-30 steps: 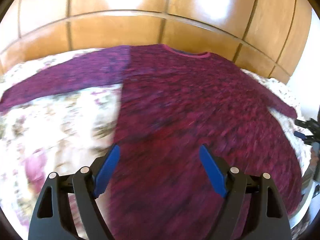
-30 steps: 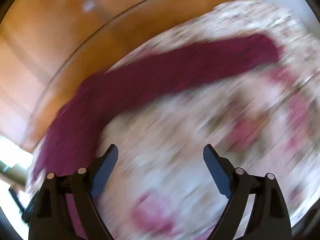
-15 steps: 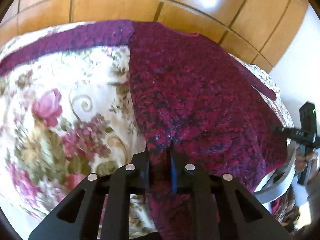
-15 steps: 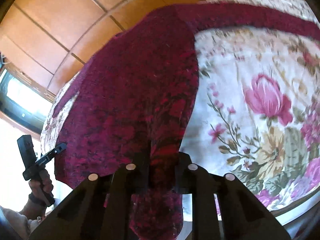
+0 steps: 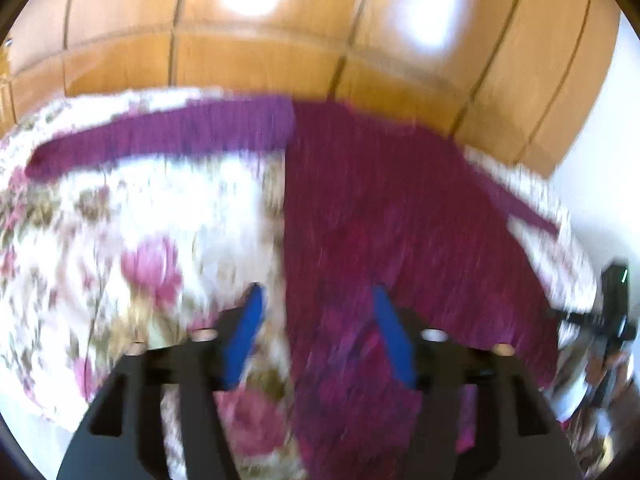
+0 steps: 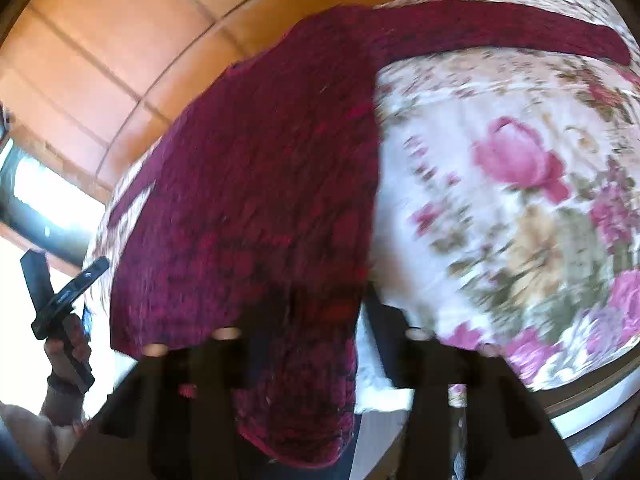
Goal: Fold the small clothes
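The magenta knit sweater point(image 5: 372, 216) lies flat on the floral bedspread point(image 5: 132, 216), hem over its near edge, with both the left gripper point(image 5: 316, 332) and right gripper point(image 6: 308, 344) spread wide astride it; regrip both hem corners level before folding

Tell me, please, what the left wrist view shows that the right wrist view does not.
Only the left wrist view shows the left gripper with blue pads, open over the hem. Only the right shows the right gripper, open, and a bright window. Both show the dark purple-red knitted sweater spread on the floral bedcover, before wooden panels.
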Action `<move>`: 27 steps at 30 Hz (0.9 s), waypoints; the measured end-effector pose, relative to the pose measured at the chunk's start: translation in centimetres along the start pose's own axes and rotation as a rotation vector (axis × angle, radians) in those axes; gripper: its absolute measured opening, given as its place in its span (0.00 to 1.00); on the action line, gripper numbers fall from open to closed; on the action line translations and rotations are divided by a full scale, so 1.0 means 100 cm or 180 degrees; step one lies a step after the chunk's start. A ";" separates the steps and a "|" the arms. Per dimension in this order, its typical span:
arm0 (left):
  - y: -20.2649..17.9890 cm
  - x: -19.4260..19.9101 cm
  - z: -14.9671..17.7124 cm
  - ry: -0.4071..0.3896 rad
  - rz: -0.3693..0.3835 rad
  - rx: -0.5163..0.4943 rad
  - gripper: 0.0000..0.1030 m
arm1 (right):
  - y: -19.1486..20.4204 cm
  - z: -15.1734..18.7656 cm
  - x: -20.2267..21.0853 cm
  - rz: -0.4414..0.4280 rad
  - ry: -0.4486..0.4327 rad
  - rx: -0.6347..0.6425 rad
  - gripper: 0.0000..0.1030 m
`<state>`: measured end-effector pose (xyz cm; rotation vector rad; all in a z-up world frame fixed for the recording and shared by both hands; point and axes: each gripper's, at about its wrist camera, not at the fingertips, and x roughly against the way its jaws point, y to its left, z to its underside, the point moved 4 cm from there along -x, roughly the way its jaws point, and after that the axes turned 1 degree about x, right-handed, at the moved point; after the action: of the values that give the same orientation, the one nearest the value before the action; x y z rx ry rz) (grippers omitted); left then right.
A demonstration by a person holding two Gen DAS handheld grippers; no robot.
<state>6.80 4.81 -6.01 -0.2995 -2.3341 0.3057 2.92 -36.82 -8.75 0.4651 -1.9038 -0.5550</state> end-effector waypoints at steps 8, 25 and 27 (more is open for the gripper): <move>-0.056 -0.080 -0.030 0.0053 0.0123 -0.0163 0.64 | -0.118 -0.084 0.018 0.0256 -0.0865 -0.1397 0.58; -0.065 -0.151 -0.009 0.0315 -0.0046 -0.0490 0.83 | -0.262 -0.220 0.005 0.0935 -0.1360 -0.2168 0.27; -0.065 -0.152 -0.010 0.0317 -0.0028 -0.0489 0.84 | -0.254 -0.228 0.006 0.1099 -0.1310 -0.2001 0.15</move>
<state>17.27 -5.83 -13.30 -0.3705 -2.2636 0.1045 25.44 -61.69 -15.04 -0.4064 -1.9937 -1.0184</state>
